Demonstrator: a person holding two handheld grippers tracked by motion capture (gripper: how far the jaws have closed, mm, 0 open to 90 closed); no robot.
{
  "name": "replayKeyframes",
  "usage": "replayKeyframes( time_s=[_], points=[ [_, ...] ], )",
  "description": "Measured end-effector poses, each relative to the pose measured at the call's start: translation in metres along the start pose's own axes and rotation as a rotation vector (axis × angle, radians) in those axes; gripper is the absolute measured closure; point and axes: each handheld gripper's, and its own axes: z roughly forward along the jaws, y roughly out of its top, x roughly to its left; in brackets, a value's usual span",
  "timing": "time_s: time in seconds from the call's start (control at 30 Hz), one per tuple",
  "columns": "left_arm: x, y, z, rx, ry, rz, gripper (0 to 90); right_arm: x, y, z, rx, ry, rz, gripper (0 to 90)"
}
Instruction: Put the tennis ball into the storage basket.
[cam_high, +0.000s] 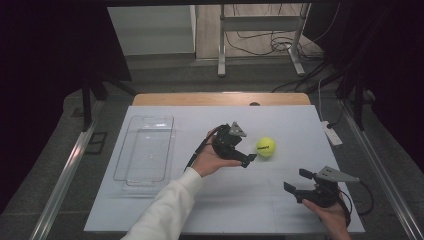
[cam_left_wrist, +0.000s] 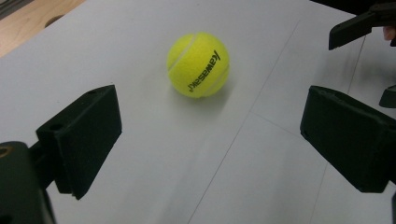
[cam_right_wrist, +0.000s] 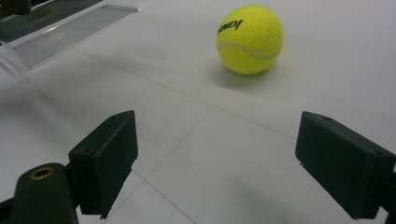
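Right claw: nearest to the person, the right claw (cam_high: 297, 183) is hovering over the white counter (cam_high: 260, 200), held in the right hand (cam_high: 332, 212); its jaws are standing wide apart and gripping nothing.
Ahead of the right claw: in the right gripper view the tennis ball (cam_right_wrist: 250, 39) is sitting beyond the gap between the jaws, a little toward the right one, well apart from both.
Left claw: farther up the counter, the left claw (cam_high: 249, 159) is being held in the left hand (cam_high: 212, 160), with a white sleeve (cam_high: 165, 207) running back to the near edge; its jaws are spread wide, released, with nothing between them.
Ahead of the left claw: in the left gripper view the tennis ball (cam_left_wrist: 198, 64) is lying past the open jaws, roughly in line with the gap, close but not touching; one jaw of the right claw (cam_left_wrist: 359, 32) is showing off to the upper right.
Ball: the yellow tennis ball (cam_high: 266, 147) is resting on the counter just beside the left claw's tips and up-counter from the right claw, untouched by either.
Tray: a clear plastic tray (cam_high: 145, 150) is lying well apart on the far side of the left hand from the ball; its corner (cam_right_wrist: 70, 30) is appearing far left of the right claw's jaws.
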Motion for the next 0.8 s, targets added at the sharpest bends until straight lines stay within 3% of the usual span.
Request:
replayKeyframes(
  time_s=[0.8],
  points=[
    [0.004, 0.01, 0.021, 0.024, -0.014, 0.002, 5.6, 0.0, 0.0, 0.001, 0.006, -0.006, -0.01, 13.2]
  ],
)
